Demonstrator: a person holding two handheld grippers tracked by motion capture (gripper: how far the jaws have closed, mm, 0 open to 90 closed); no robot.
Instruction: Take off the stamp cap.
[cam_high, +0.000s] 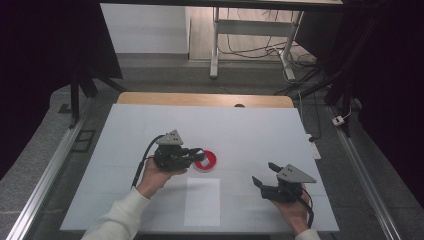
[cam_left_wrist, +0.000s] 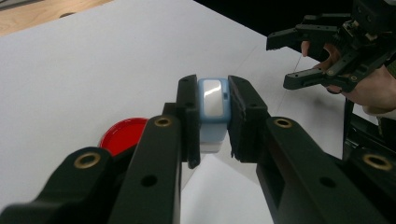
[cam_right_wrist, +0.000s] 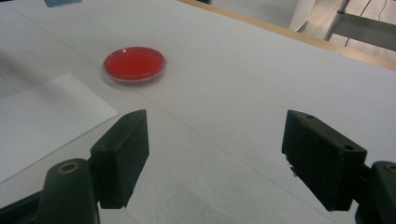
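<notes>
One unmarked pale-blue block (cam_left_wrist: 213, 105) between jaws

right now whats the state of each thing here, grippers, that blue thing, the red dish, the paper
left gripper: shut on the blue object, held above the table
blue object: clamped between the jaws, off the table
right gripper: open, nothing between the jaws
red dish: flat on the table, untouched
paper sheet: lying flat, untouched
</notes>
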